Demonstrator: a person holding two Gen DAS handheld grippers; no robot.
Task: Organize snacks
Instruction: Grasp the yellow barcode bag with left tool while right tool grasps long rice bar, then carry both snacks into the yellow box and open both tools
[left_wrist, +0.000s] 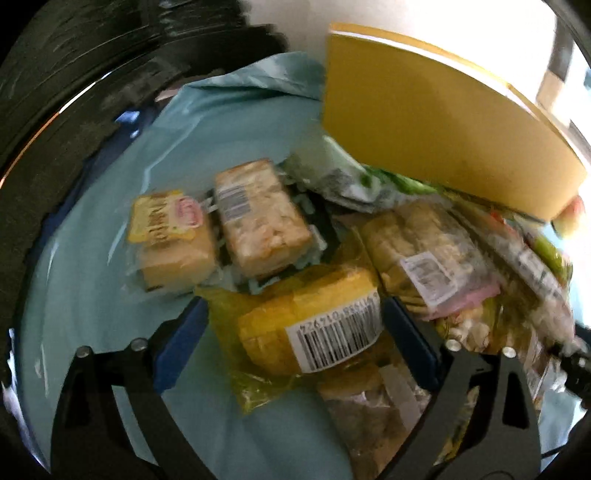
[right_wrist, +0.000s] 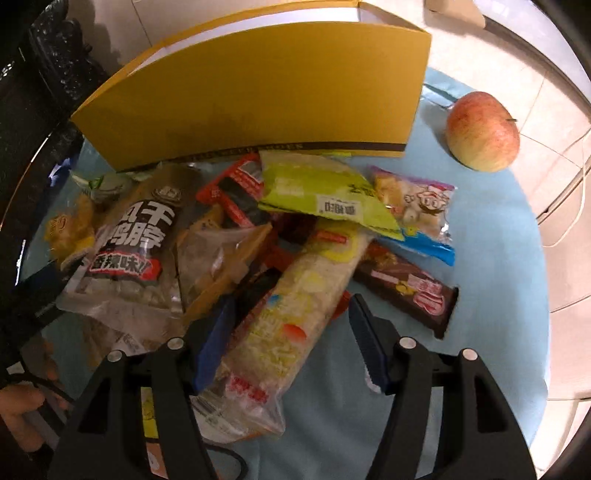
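Both grippers straddle their picks for the yellow cardboard box (right_wrist: 258, 92): left gripper (left_wrist: 295, 321) wide around the yellow barcoded cake packet (left_wrist: 310, 332), right gripper (right_wrist: 291, 332) half-open, not yet clamped, over the long clear rice-cracker packet (right_wrist: 295, 306).

yellow box (right_wrist: 258, 99) blocks behind, cloth (right_wrist: 480, 258) free right

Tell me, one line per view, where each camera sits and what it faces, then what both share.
Left wrist: on the left gripper, angled down at the yellow barcode packet between its open fingers; only the gripper shows.
Right wrist: on the right gripper, angled down at the long clear snack pack between its fingers; a hand shows at lower left.
Shared: the yellow box and blue cloth.
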